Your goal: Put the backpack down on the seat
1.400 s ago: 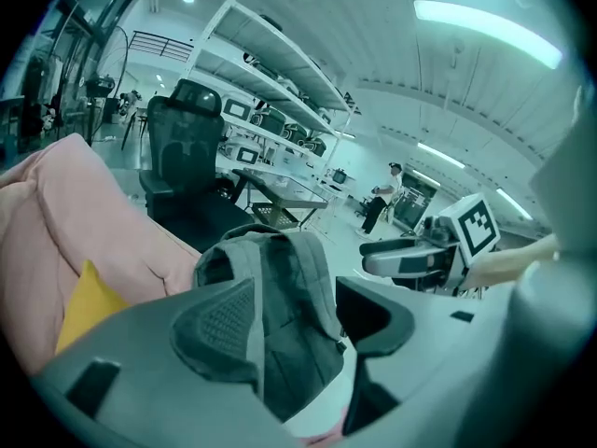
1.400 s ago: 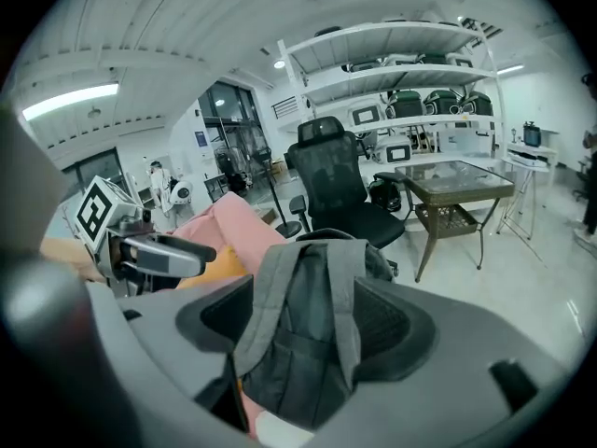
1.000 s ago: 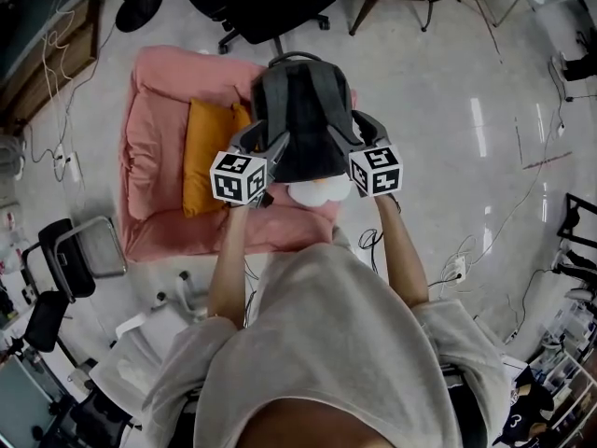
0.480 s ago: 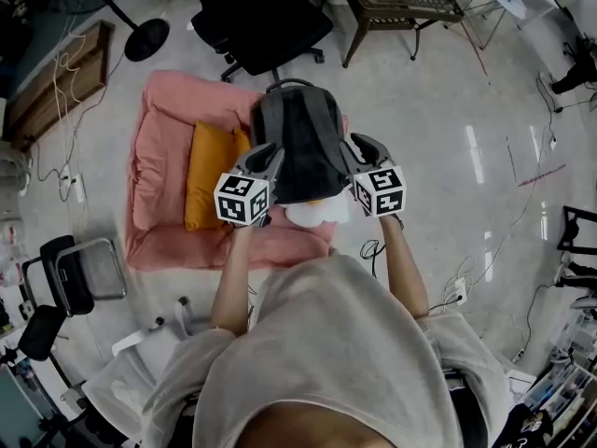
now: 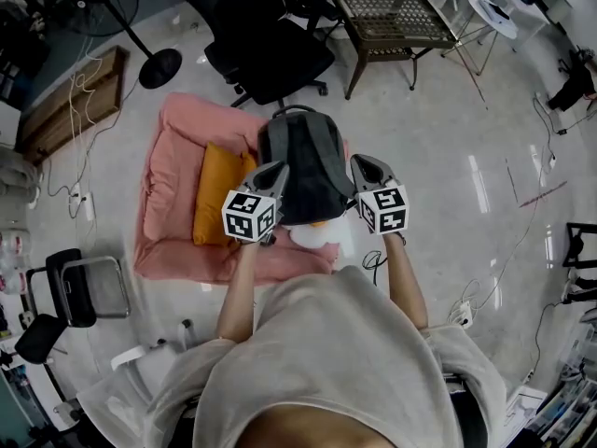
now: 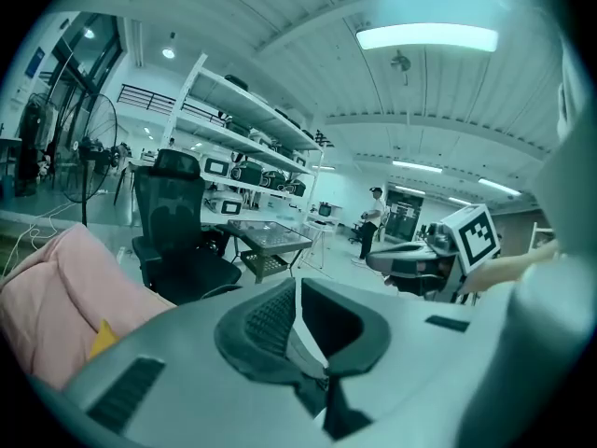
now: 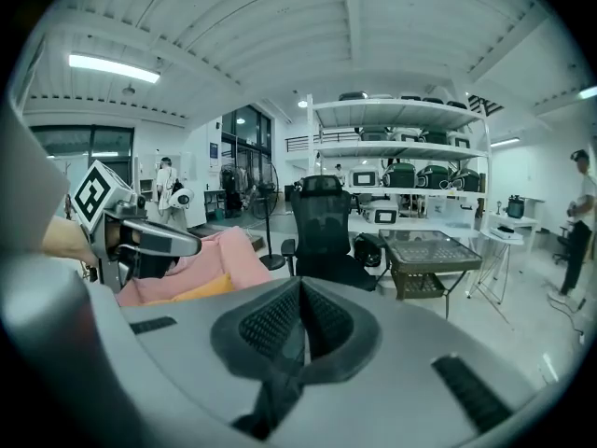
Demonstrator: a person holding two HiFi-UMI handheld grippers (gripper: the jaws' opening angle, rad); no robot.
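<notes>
Person's arms reach forward, one gripper in each hand. Left gripper (image 5: 276, 172) has its jaws pressed together on a thin pale strip, judged a strap or edge of the backpack (image 5: 303, 161). Right gripper (image 5: 360, 164) is clamped the same way on a thin dark piece on the other side. Backpack hangs between the two, upright, top handle away from the person. It sits over the near right part of the pink seat (image 5: 173, 161). Can't tell if its base touches the seat yet; looks held just above.

Step in hand, as a judgement: carry and position done, lowering not finished. Next move calls for bringing both grippers down together so the bag stays level, then opening the jaws once the seat takes the weight.

- White soft item (image 5: 314, 234) lies on the seat under the bag's near edge; the bag could land on it and tip.
- Orange cushion (image 5: 216, 191) lies just left of the bag, so little free seat on that side.
- Seat's right edge runs about under the bag's right side; a drop too far right risks sliding onto the floor.
- Cable (image 5: 375, 261) lies on the floor near the person's right side.

Farther out: black office chair (image 5: 270, 49) is close behind the seat, mesh table (image 5: 387, 12) beyond it, fan base (image 5: 160, 66) at far left. Open floor to the right.
</notes>
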